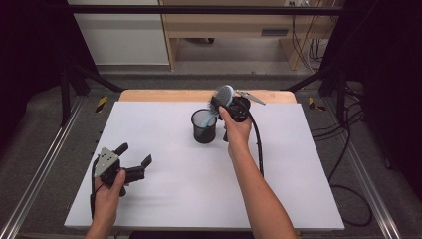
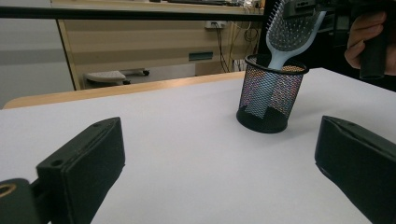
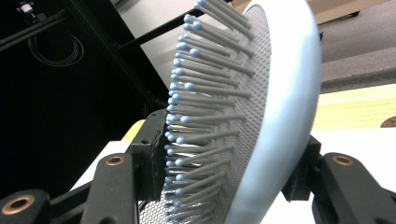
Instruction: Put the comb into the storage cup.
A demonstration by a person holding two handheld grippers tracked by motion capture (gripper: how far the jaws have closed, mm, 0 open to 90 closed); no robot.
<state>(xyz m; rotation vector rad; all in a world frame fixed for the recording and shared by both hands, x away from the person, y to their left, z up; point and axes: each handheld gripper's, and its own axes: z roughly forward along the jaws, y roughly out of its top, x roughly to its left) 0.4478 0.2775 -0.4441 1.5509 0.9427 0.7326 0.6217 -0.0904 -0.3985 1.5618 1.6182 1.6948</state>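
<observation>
A pale blue hairbrush (image 1: 225, 94) stands tilted with its handle inside a black mesh cup (image 1: 204, 127) at the middle back of the white table. My right gripper (image 1: 220, 103) holds the brush head; in the right gripper view (image 3: 224, 163) one pad meets the bristle tips and the other the smooth back of the brush (image 3: 275, 116). My left gripper (image 1: 134, 154) rests at the front left, open and empty. The left gripper view (image 2: 219, 158) looks across the table at the cup (image 2: 269, 95) and the brush (image 2: 292, 32).
The white table top (image 1: 164, 189) has a wooden strip (image 1: 164, 94) along its far edge. Metal rails (image 1: 45, 164) run down both sides. A black cable (image 1: 259, 144) trails from the right gripper along the forearm. A wooden cabinet stands behind the table.
</observation>
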